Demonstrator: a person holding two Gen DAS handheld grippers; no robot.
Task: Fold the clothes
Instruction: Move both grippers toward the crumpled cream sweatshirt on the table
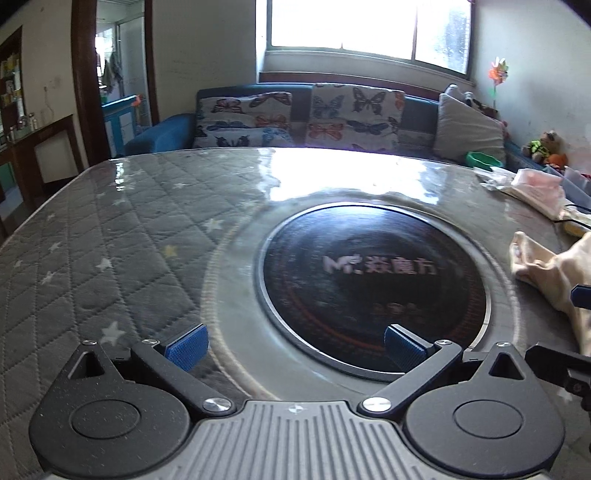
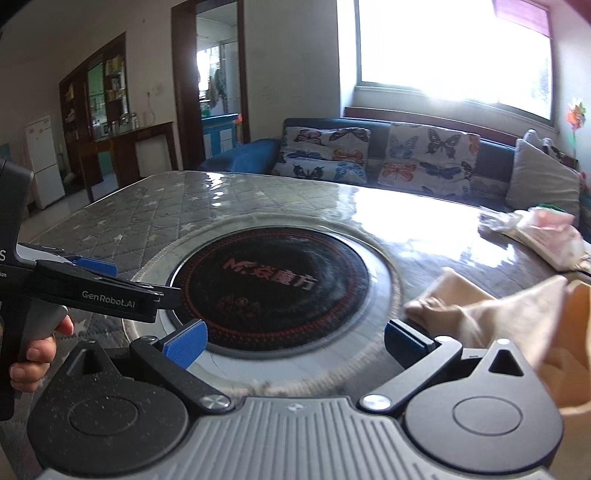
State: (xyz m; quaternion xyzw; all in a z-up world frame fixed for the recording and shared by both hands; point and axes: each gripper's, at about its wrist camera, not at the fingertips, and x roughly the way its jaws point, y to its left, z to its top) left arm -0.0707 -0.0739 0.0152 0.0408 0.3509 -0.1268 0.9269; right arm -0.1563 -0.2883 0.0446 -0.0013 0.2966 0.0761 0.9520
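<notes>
With both the left gripper [image 1: 295, 345] and right gripper [image 2: 295, 341] spread and empty, folding seems unstarted: the beige garment [image 2: 491, 310] lies crumpled on the tabletop [image 2: 155, 218] at right, needing grasping.

quilted table [image 1: 110, 236], round cooktop [image 1: 373, 288], butterfly sofa [image 1: 299, 114]

window [image 1: 369, 29] blown out | glare on table [image 1: 110, 258] | fisheye edges | cloth [image 2: 517, 314] motion-blurred

Glossy table [image 1: 258, 177]; soft, matt beige cloth [image 2: 491, 314].
</notes>
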